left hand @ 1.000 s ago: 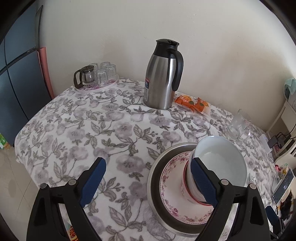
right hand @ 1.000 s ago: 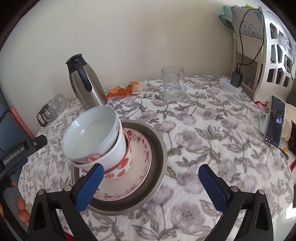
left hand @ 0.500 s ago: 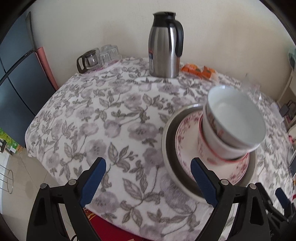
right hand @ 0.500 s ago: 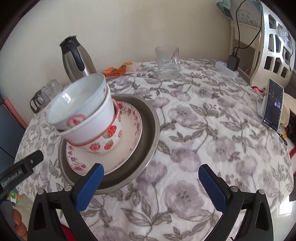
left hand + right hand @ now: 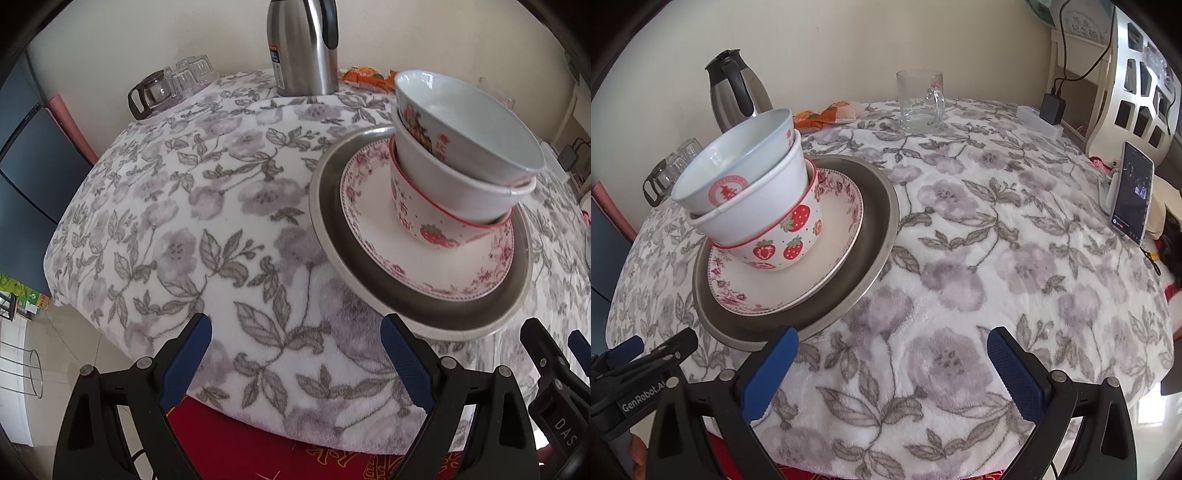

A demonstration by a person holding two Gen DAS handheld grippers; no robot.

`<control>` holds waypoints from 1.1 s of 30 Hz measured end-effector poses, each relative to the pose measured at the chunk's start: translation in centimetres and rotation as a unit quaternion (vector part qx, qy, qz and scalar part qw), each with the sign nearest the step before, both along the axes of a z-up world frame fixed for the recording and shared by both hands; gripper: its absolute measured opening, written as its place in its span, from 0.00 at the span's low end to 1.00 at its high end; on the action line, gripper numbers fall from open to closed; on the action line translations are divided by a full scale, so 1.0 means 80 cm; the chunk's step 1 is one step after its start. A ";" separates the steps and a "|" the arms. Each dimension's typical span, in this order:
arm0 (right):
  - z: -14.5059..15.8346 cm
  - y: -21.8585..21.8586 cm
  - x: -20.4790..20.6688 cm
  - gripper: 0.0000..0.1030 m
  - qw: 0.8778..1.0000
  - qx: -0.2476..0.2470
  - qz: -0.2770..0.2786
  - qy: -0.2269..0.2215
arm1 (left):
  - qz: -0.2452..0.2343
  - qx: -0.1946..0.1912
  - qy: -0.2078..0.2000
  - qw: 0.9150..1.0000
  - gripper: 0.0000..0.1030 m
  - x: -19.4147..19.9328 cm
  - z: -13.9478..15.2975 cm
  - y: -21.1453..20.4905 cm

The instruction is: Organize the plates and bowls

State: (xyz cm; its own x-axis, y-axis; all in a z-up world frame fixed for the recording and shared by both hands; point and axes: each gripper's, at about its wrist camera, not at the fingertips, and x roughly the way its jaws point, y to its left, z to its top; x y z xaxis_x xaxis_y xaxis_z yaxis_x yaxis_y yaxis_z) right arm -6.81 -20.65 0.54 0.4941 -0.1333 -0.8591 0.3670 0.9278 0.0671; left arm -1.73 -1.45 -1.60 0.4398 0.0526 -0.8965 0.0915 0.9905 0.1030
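While both pairs of fingers stand spread and empty, the left gripper (image 5: 295, 363) and right gripper (image 5: 892, 373) flank a metal tray (image 5: 875, 206) on the table (image 5: 997, 258); it carries a pink-flowered plate (image 5: 846, 206), a strawberry bowl (image 5: 790, 243) and two white bowls (image 5: 757, 195) nested, leaning.

Left gripper (image 5: 295, 358) at frame bottom, jaws wide apart, blue pads (image 5: 186, 360) clamping nothing, pointing steeply down. Right gripper (image 5: 892, 369) likewise wide, empty, angled down. Each gripper's black tip visible in other's view: lower right, lower left corner.
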 end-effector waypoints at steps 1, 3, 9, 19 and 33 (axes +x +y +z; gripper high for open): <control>0.000 0.000 -0.002 1.00 1.000 -0.001 0.000 0.000 | -0.002 0.001 0.001 1.000 0.90 -0.002 -0.001 -0.001; -0.001 0.001 -0.004 1.00 1.000 -0.002 0.000 0.001 | -0.007 0.002 0.002 1.000 0.90 -0.006 -0.002 -0.002; 0.000 0.005 -0.013 1.00 1.000 -0.005 0.002 0.001 | -0.013 -0.003 0.010 1.000 0.90 -0.014 -0.003 -0.002; 0.002 0.011 -0.023 1.00 1.000 -0.010 0.006 -0.003 | -0.005 -0.015 0.004 1.000 0.90 -0.019 0.003 0.006; 0.002 0.009 -0.022 1.00 1.000 -0.011 0.003 -0.002 | -0.012 -0.012 0.006 1.000 0.90 -0.018 0.002 0.002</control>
